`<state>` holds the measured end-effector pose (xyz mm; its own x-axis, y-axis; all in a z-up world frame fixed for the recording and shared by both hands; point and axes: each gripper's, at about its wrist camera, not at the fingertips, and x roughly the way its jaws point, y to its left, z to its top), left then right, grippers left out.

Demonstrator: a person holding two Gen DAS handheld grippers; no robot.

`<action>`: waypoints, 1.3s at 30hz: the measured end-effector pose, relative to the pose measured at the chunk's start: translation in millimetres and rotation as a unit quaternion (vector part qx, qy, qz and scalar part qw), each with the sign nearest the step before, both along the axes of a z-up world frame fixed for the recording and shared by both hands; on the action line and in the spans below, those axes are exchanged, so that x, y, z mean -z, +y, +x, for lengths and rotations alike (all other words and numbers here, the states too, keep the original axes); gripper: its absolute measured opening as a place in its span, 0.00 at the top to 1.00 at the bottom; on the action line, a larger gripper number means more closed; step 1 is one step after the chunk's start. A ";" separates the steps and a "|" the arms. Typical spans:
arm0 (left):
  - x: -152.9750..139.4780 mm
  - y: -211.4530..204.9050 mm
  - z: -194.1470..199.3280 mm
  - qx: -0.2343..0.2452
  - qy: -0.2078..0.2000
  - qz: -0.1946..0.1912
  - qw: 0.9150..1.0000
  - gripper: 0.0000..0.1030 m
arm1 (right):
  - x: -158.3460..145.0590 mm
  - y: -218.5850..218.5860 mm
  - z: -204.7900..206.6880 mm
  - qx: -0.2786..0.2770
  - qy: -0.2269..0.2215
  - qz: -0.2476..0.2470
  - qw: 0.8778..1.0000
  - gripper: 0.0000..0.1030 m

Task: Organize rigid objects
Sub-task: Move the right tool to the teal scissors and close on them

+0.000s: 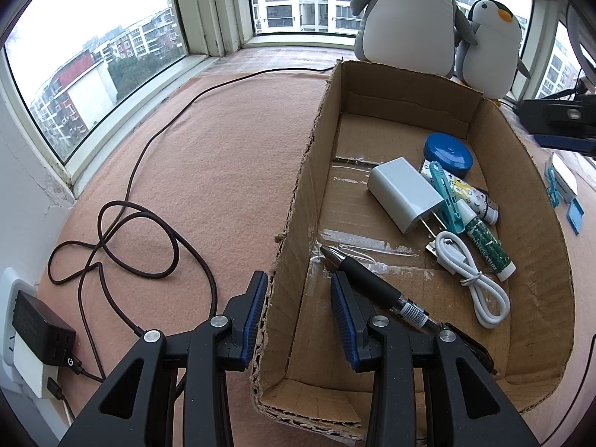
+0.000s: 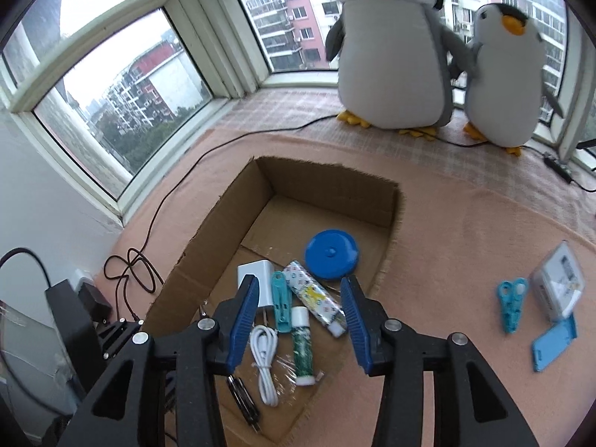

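Observation:
An open cardboard box (image 1: 521, 186) (image 2: 327, 182) lies on the pink blanket. In it are a white charger (image 1: 404, 193), a blue round case (image 2: 331, 255), a teal clothespin (image 2: 281, 305), a patterned tube (image 2: 316, 298), a green lip balm (image 2: 302, 350), a white cable (image 1: 473, 279) and a black pen (image 1: 368, 279). My left gripper (image 1: 298, 275) straddles the box's left wall, one pad outside and one inside beside the pen, with the jaws apart. My right gripper (image 2: 298, 279) hangs open above the tube and lip balm, with nothing between its pads.
Right of the box on the blanket lie small teal scissors (image 2: 512, 303), a white device (image 2: 558, 287) and a blue case (image 2: 555, 342). Two plush penguins (image 2: 391, 56) stand by the window. A brown cord (image 1: 130, 231) coils at the left, near a black adapter (image 1: 41, 331).

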<state>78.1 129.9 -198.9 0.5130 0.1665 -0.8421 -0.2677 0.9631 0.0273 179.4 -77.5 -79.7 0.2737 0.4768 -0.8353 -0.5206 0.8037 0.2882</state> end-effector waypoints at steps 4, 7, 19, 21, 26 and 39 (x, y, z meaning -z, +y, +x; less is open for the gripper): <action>-0.1 -0.2 0.2 0.000 0.000 0.002 1.000 0.63 | -9.9 -29.8 1.2 0.027 -0.015 0.007 1.000 0.57; -0.1 -0.8 0.0 0.000 0.000 0.002 1.000 0.63 | -11.9 -58.0 5.9 0.051 -0.034 -0.011 0.998 0.47; -0.6 -2.4 -1.4 -0.001 0.001 0.008 1.000 0.63 | 34.7 -134.9 44.7 0.097 0.009 -0.063 0.993 0.41; -0.4 -3.6 -0.4 -0.001 0.001 0.008 1.000 0.63 | 41.0 -134.4 48.3 0.098 0.010 -0.079 0.992 0.41; -0.7 -2.8 -0.2 -0.002 0.001 0.006 1.000 0.63 | 53.4 -127.2 59.9 0.091 0.017 -0.096 0.991 0.41; -0.9 -1.7 -0.1 0.000 0.001 0.005 1.000 0.63 | 77.3 -121.6 77.6 0.097 0.043 -0.124 0.987 0.61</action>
